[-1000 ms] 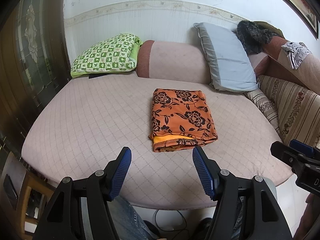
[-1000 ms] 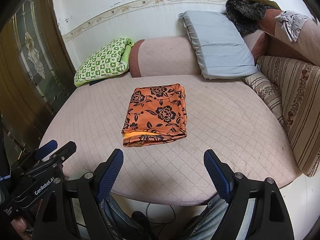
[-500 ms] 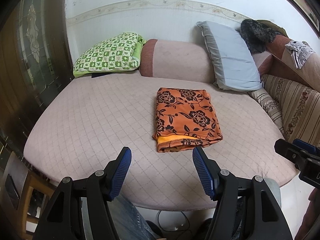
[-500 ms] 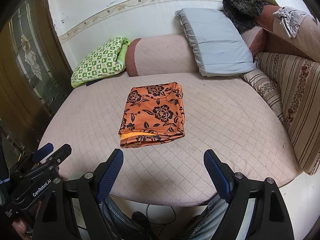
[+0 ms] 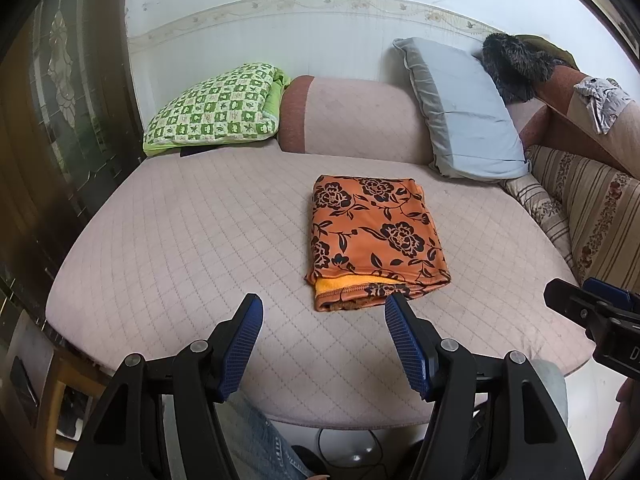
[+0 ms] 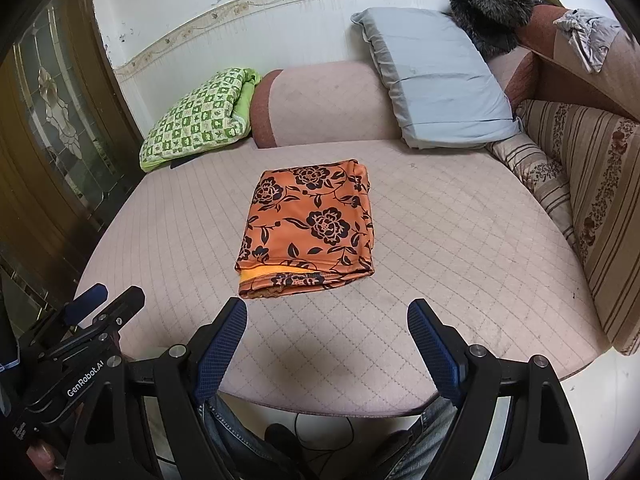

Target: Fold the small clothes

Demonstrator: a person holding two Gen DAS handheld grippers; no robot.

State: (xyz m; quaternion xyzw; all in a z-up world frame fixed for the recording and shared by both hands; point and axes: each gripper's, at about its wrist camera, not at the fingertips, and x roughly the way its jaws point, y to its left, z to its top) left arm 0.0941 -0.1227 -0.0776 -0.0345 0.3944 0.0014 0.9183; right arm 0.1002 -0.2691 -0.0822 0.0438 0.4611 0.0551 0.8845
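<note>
On the pink quilted bed [image 5: 168, 240], near the middle, lies the folded orange cloth [image 5: 372, 232] w/ black flower print; it is a flat rectangle, and a yellow inner layer shows at its near edge. Left gripper [image 5: 322, 308] hovers over the front part of the bed, jaws open w/ nothing between them; the blue right pad is just beside the near edge of the cloth in the left wrist view, but contact I cannot tell. Right gripper [image 6: 326, 312] is also above the front of the bed, jaws wide open and empty, the cloth apart from both pads. At the back, against the wall, a green checked pillow [image 5: 216, 108] is on the left, a pink bolster [image 5: 352, 120] in the middle, and a light blue pillow [image 5: 464, 108] leans at the right. A striped sofa cushion [image 6: 592, 184] stands along the right side. Below the grippers, legs in jeans [image 6: 240, 436] of the person are visible.
</note>
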